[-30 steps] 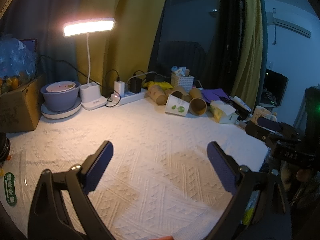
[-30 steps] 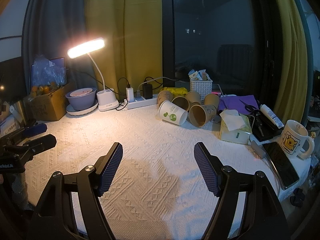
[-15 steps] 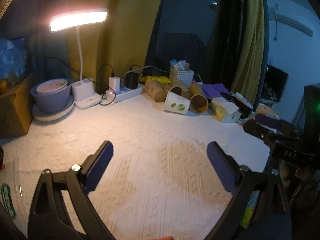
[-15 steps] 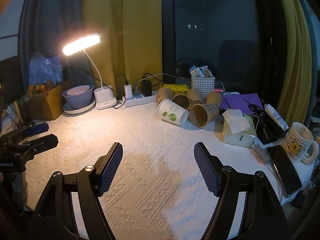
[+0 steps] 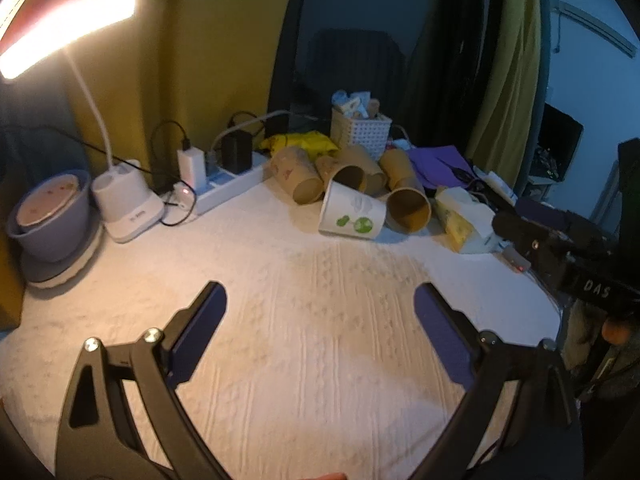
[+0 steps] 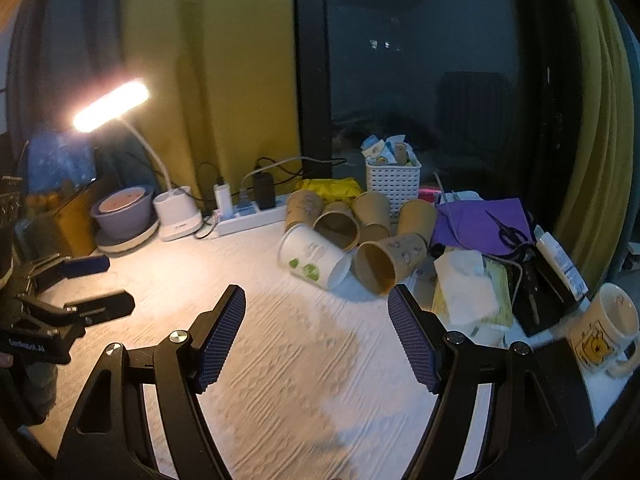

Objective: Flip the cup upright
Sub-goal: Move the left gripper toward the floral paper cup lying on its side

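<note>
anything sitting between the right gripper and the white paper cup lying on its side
Nothing visible does: only bare white tablecloth lies between the open right gripper and the white paper cup. A brown paper cup lies against its right side.

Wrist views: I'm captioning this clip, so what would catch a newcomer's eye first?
The glowing white desk lamp at the back left stands out first. Then the heap of tipped brown paper cups at the back of the white textured cloth, with a white green-printed paper cup lying in front. Both grippers hover open.

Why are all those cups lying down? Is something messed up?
Yes. The white cup and the brown paper cups lie tipped on their sides in a heap near the white basket. Nothing looks spilled.
</note>
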Available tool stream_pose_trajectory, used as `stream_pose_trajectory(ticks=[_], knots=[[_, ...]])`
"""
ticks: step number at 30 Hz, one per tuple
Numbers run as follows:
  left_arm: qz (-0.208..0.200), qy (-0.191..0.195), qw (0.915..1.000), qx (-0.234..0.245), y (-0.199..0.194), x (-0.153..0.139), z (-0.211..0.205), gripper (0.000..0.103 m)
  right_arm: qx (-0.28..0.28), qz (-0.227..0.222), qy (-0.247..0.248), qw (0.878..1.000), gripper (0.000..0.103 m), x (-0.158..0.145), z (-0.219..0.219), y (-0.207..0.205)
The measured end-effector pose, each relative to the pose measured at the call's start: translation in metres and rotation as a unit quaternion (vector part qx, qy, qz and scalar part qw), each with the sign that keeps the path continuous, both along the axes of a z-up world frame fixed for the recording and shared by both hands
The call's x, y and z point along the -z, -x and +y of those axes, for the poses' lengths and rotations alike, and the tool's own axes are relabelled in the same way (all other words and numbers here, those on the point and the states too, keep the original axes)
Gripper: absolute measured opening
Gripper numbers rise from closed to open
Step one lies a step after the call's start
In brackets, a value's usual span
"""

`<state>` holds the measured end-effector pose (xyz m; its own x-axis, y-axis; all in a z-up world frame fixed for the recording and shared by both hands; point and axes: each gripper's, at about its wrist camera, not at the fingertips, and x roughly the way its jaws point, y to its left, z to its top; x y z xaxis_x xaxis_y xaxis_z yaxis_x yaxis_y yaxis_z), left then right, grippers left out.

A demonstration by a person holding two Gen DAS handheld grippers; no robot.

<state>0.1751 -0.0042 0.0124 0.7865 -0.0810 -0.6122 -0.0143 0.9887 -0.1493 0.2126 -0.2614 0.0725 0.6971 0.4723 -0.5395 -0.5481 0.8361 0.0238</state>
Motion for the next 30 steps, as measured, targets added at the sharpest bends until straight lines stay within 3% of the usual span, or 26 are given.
stream_pose_trajectory(ticks=[13, 18, 30], knots=[[0.017, 0.007, 0.9998, -0.012, -0.1, 0.001, 0.017, 0.096, 0.014, 0.013, 0.003, 1.0, 0.077, 0.0, 0.017, -0.097], [0.039, 0.039, 0.9983, -0.022, -0.141, 0.008, 0.025, 0.096, 0.024, 0.023, 0.002, 0.999, 0.077, 0.004, 0.023, -0.132], [0.073, 0.074, 0.9938, -0.04, -0.226, 0.033, 0.028, 0.096, 0.024, 0.048, -0.001, 0.999, 0.077, 0.017, 0.042, -0.196]])
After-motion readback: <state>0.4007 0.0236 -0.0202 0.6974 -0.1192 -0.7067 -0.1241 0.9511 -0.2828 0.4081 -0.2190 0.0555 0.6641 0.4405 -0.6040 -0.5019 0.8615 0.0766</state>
